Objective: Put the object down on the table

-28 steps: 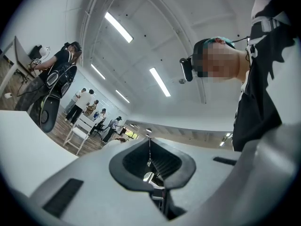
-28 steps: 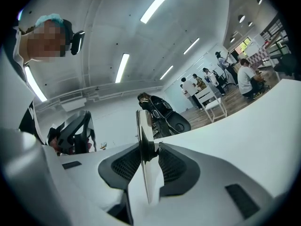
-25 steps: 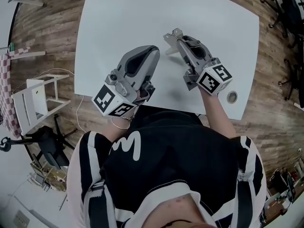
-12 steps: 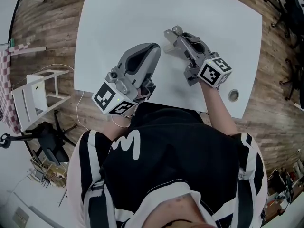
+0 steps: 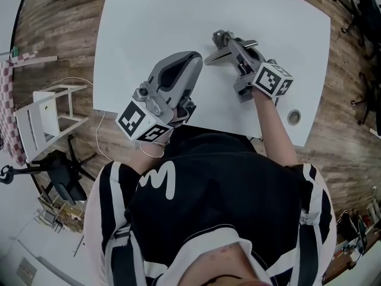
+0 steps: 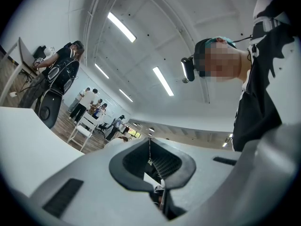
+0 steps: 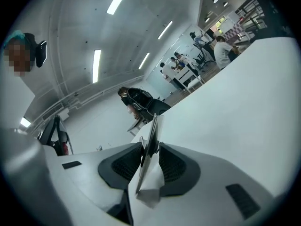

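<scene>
**Flat piece pinched low at the tabletop**

Nearest the body, the left gripper (image 5: 189,62) hangs over the white table (image 5: 149,22), tilted upward, jaws pressed together on nothing. Further out, the right gripper (image 5: 228,44) dips, rolled sideways, clamping a thin flat piece (image 5: 214,57); whether it touches the table, I can't tell.

No legible txt; only a white M-like mark (image 5: 159,182) on person's black shirt (image 5: 238,183).
</scene>
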Motion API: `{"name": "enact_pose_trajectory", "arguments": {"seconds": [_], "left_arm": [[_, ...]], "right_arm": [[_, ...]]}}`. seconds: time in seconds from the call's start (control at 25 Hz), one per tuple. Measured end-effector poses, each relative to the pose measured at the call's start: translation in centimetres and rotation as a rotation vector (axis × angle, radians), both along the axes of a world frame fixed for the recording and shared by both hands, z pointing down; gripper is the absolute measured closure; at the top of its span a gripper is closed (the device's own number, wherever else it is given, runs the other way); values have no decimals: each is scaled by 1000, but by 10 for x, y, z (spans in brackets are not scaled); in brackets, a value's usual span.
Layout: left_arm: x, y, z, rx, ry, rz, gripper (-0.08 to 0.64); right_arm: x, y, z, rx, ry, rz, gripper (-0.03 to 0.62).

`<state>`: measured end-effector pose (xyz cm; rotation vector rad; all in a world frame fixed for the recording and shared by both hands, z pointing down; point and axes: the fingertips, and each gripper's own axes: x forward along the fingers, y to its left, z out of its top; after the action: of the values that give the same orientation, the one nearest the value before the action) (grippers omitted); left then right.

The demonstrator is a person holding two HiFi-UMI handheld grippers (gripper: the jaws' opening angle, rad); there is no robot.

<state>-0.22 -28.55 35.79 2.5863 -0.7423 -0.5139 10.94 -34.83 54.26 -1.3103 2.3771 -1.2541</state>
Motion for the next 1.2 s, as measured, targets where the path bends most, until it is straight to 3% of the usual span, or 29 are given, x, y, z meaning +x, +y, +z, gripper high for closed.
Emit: {"name": "enact_pose_trajectory", "arguments": {"seconds": [0.44,0.68,0.96,1.2], "left_arm": [[-2,4,-2,-3,15,-1,554],[-5,4,-1,-9,24,-6,554],[-7,4,2,-32,34,2,554],[-5,2,6,-35,20,12,554]], "right_arm": [[6,-4,12,-85,59,41,471],[14,-6,14,-129,4,103,469],[23,-4,9,-135,-83,182,411],[31,-2,13,-139,-8,220,377]]}}
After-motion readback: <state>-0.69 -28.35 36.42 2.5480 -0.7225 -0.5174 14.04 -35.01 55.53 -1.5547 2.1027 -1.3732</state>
